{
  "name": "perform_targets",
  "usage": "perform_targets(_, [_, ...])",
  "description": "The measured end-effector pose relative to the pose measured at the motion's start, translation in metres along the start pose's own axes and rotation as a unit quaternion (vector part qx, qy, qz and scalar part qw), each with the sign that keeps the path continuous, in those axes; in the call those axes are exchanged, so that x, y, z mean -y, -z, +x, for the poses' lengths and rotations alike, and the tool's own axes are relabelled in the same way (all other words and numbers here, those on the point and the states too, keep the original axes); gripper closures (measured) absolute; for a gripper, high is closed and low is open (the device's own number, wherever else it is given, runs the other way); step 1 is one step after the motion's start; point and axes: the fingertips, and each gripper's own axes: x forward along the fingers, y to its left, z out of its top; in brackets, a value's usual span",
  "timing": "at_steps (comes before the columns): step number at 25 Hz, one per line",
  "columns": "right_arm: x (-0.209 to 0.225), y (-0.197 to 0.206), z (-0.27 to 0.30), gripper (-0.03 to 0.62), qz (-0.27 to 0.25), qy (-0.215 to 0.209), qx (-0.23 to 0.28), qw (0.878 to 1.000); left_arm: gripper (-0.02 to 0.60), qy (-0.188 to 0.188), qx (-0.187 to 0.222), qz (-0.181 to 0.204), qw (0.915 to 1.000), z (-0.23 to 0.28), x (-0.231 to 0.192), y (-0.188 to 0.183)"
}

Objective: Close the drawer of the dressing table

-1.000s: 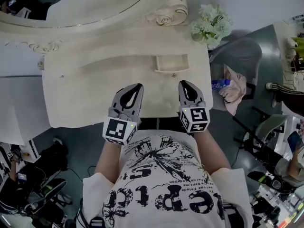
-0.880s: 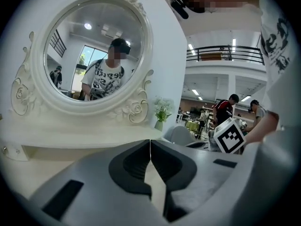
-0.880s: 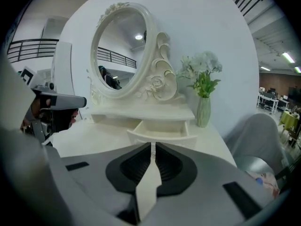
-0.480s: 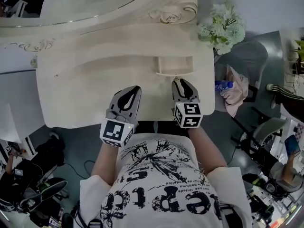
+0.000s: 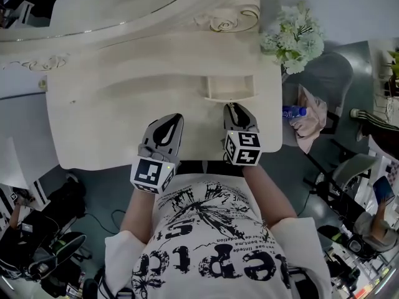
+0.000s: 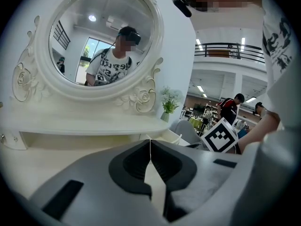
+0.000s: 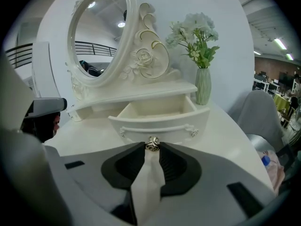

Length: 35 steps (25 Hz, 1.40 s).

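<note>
The right claw (image 5: 234, 108) has been brought forward over the last second, from the near edge of the dressing table (image 5: 106, 123) up to the front of the open drawer (image 5: 229, 87). The left claw (image 5: 173, 118) is left much where it was. The drawer is seen pulled out directly ahead of the right claw, with nothing visible inside it. A vase of flowers (image 7: 203, 86) is set beyond it to the right, and the oval mirror (image 7: 96, 36) above and to the left. The small metal knob (image 7: 152, 144) on the drawer front is caught between the right claw's tips, which are closed on it. That hold is judged to be meant for steering the drawer straight back into its slot rather than letting it skew. The left claw, just to the left of the right one, is held over bare tabletop with its jaws pressed together on nothing, apparently kept clear of the work. The inward push is not yet made, and the drawer is shown standing open.
</note>
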Motion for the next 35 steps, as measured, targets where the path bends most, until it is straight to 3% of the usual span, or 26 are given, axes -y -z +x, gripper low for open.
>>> perform_targets(11, [0.004, -0.014, 0.016, 0.488, -0.015, -0.005, -0.009, 1.0, 0.561, 0.004, -0.01, -0.002, 0.9999, 0.005, 0.001, 0.002])
perform_targets(24, [0.009, -0.037, 0.04, 0.488, -0.034, -0.017, 0.007, 0.999, 0.561, -0.041, -0.005, -0.009, 0.9991, 0.002, -0.028, -0.001])
perform_targets(35, [0.01, -0.054, 0.054, 0.488, -0.038, -0.023, 0.011, 0.999, 0.561, -0.055, 0.0, -0.012, 0.9984, 0.003, -0.035, -0.007])
